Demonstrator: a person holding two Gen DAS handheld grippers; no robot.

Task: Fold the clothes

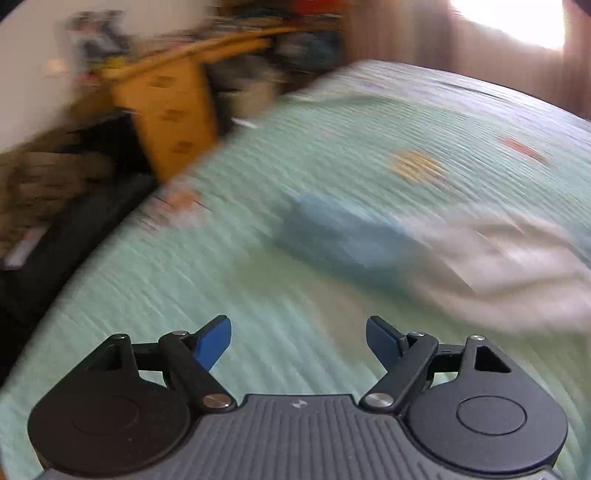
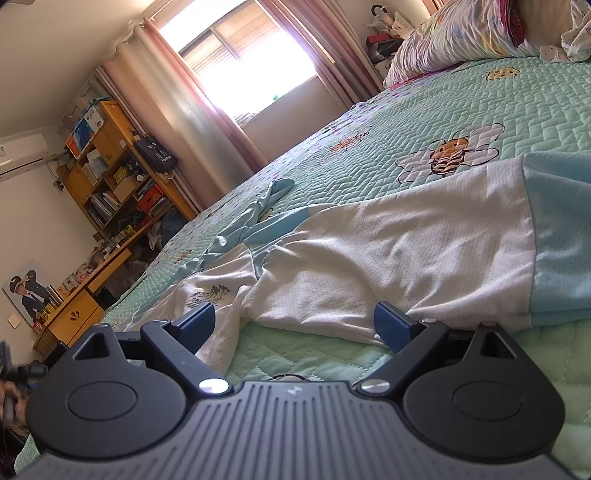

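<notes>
A white and light-blue shirt (image 2: 388,254) lies crumpled on the green quilted bedspread (image 2: 517,103), one blue sleeve (image 2: 266,195) stretched away toward the far bed edge. My right gripper (image 2: 301,321) hovers low at the shirt's near hem, open, with white cloth lying between its blue pads but not pinched. In the blurred left wrist view the same shirt (image 1: 498,266) shows as a white mass with a blue part (image 1: 340,236) ahead and to the right. My left gripper (image 1: 299,339) is open over bare bedspread (image 1: 184,295), holding nothing.
Pillows (image 2: 461,33) are piled at the bed's far right. Beyond the bed's left edge stand a wooden desk (image 2: 74,314) and bookshelves (image 2: 118,166), with curtains (image 2: 207,110) and a bright window behind. A dark object (image 1: 74,229) lies by the bed edge in the left view.
</notes>
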